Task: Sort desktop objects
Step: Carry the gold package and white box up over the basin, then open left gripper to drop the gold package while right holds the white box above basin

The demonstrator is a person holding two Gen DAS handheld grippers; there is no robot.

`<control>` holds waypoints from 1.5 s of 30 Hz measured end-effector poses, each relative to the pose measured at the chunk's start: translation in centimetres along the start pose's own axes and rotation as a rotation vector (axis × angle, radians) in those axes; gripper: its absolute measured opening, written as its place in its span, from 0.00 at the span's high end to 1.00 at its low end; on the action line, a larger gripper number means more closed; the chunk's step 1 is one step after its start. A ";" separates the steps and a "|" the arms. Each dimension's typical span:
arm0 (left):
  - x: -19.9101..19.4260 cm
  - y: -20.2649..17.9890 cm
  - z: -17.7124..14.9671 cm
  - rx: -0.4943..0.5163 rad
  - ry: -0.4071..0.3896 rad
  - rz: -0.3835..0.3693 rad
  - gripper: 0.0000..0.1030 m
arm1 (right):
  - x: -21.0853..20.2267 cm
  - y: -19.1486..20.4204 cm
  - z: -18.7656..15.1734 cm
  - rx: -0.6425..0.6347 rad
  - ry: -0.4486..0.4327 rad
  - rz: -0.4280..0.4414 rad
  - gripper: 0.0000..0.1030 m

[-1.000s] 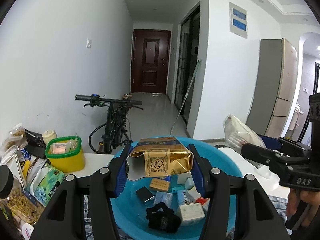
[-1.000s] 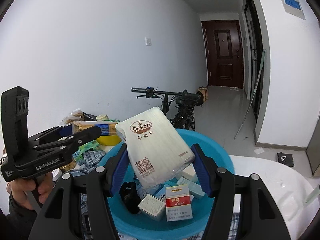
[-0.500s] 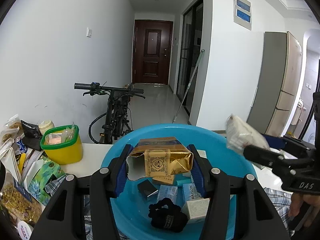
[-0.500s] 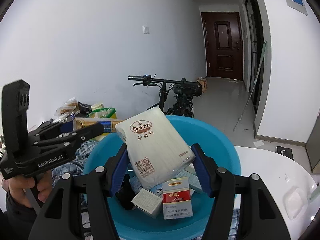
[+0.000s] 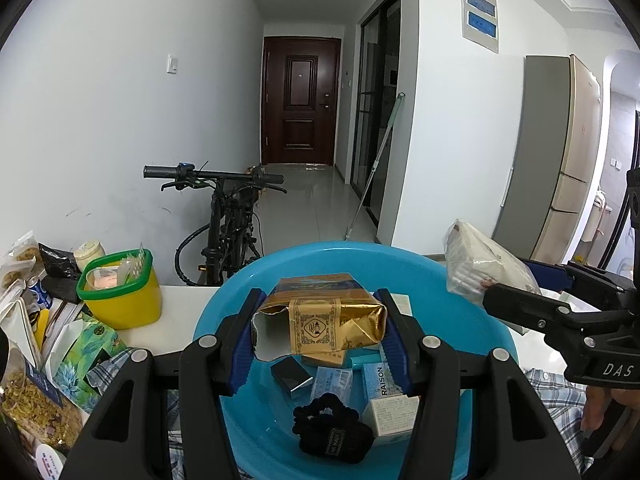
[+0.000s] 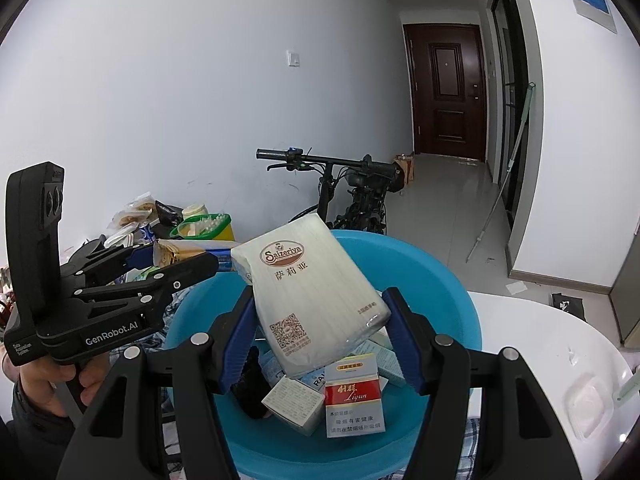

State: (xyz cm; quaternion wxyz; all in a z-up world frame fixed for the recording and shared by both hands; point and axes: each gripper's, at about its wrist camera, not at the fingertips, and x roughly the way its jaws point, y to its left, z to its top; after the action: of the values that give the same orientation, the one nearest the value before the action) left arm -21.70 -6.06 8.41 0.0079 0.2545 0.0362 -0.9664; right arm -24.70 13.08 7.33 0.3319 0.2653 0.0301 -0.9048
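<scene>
Left claw lowered, gold pack clamped between its fingers.

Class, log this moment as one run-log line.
left gripper: holds gold pack | right gripper: holds tissue pack | both over blue basin

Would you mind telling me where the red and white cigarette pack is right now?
In the right wrist view, the red and white cigarette pack lies inside the blue basin, beneath the white tissue pack.
</scene>
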 end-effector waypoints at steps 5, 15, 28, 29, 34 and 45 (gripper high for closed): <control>0.1 0.0 0.0 -0.002 0.002 0.001 0.45 | 0.1 -0.1 -0.1 0.004 0.005 -0.007 0.41; 0.4 0.0 -0.2 0.000 0.011 0.001 0.45 | 0.4 -0.2 0.0 0.009 0.012 -0.009 0.41; 0.3 0.1 -0.2 0.003 0.013 0.000 0.45 | 0.4 -0.3 0.1 0.004 0.017 -0.013 0.40; 0.3 0.1 -0.1 0.002 0.014 0.000 0.45 | 0.3 -0.3 0.1 0.006 0.017 -0.016 0.40; 0.4 0.1 -0.1 -0.002 0.016 0.002 0.45 | 0.2 -0.3 0.2 0.004 0.016 -0.013 0.40; 0.5 0.0 -0.2 0.004 0.021 0.001 0.45 | 0.3 -0.4 0.2 0.001 0.022 -0.013 0.40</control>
State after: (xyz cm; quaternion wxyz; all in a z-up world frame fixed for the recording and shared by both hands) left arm -22.06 -6.03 7.93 0.0075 0.2646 0.0344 -0.9637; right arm -25.20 13.19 7.27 0.3254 0.2753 0.0351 -0.9039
